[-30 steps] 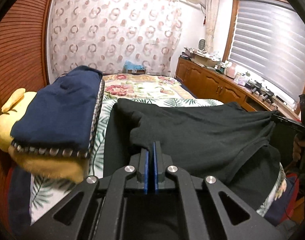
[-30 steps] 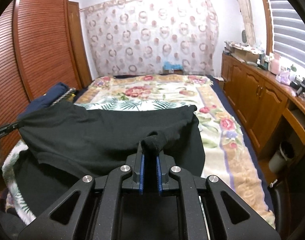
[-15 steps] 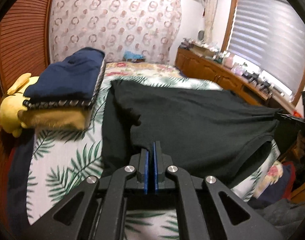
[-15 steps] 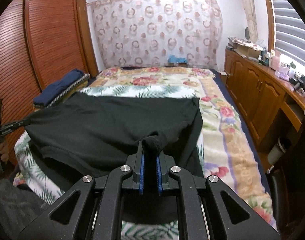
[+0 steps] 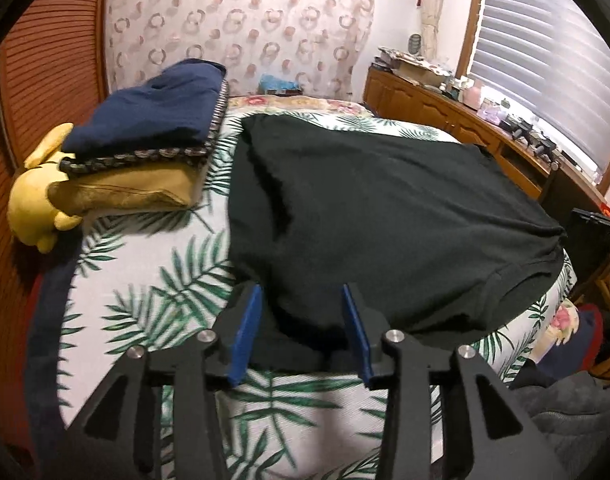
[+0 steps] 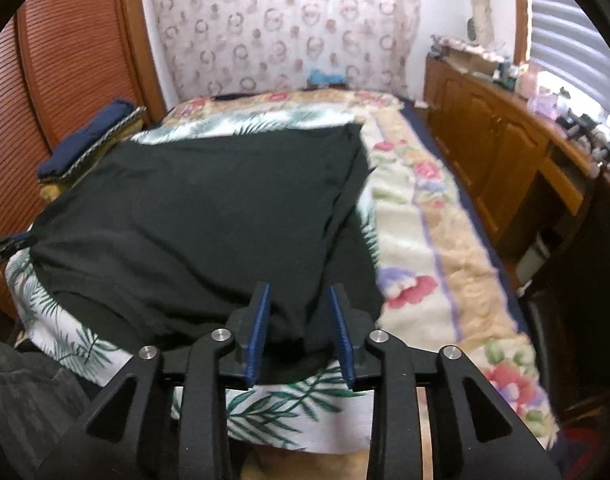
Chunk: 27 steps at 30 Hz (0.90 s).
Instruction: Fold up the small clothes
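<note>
A black garment [image 5: 385, 220] lies spread flat on the palm-leaf sheet [image 5: 153, 280] of the bed, its top layer doubled over the lower one. My left gripper [image 5: 302, 292] hovers at the garment's near left corner. Its jaws are opening, and the cloth lies slack between the blue pads [image 5: 247, 328], not pinched. In the right wrist view the black garment [image 6: 205, 208] fills the middle. My right gripper [image 6: 298, 288] stands at the near right corner, jaws opening, with a loose hump of cloth between the pads [image 6: 339, 332].
A stack of folded clothes [image 5: 145, 120], navy on yellow, sits on the bed's left beside a yellow plush toy [image 5: 33, 200]. A floral blanket [image 6: 425, 220] covers the bed's right side. A wooden cabinet [image 6: 505, 140] runs along the right wall and a louvred wardrobe [image 6: 65, 60] along the left.
Both grippers came down and forward, and the garment's held edge settled onto the bed. Both pairs of jaws went from shut on the cloth to apart, letting the corners go.
</note>
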Available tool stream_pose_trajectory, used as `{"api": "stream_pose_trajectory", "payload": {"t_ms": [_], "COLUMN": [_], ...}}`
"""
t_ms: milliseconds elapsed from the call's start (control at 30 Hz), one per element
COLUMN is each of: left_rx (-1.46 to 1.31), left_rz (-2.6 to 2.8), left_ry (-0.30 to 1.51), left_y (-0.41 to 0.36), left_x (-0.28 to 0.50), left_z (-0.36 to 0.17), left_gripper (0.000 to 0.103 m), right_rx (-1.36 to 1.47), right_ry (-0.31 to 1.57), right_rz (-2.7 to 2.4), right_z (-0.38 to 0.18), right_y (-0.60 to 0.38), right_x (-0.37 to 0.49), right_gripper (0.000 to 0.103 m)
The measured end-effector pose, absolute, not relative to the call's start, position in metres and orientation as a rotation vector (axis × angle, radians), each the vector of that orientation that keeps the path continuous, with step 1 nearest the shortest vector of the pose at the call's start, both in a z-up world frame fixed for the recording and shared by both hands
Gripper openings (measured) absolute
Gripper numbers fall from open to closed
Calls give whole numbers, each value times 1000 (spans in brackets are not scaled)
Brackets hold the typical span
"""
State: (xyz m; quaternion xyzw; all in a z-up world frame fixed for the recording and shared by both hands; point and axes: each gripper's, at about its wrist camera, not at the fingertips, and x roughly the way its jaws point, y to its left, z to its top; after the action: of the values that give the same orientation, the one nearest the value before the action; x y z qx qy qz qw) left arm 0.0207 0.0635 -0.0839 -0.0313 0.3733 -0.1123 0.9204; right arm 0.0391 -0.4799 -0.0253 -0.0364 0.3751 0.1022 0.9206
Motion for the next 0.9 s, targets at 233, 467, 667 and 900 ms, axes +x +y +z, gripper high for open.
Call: {"api": "stream_pose_trajectory", "payload": {"t_ms": [233, 467, 667, 900], "left_rx": [-66, -63, -65, -76], "left_rz": [-163, -144, -158, -158], "left_ry": [759, 782, 790, 792], "left_y": [79, 80, 79, 81], "left_x": [25, 31, 31, 31], "left_z": [-87, -96, -97, -98], "left_gripper": [51, 51, 51, 51], "right_rx": [-91, -132, -161, -219], "right_ry": [717, 718, 758, 787], "right_rz": [252, 360, 442, 460], "right_z": [-15, -33, -55, -73], "right_y": [-455, -399, -362, -337], "right_x": [55, 76, 91, 99], "right_gripper": [45, 47, 56, 57]}}
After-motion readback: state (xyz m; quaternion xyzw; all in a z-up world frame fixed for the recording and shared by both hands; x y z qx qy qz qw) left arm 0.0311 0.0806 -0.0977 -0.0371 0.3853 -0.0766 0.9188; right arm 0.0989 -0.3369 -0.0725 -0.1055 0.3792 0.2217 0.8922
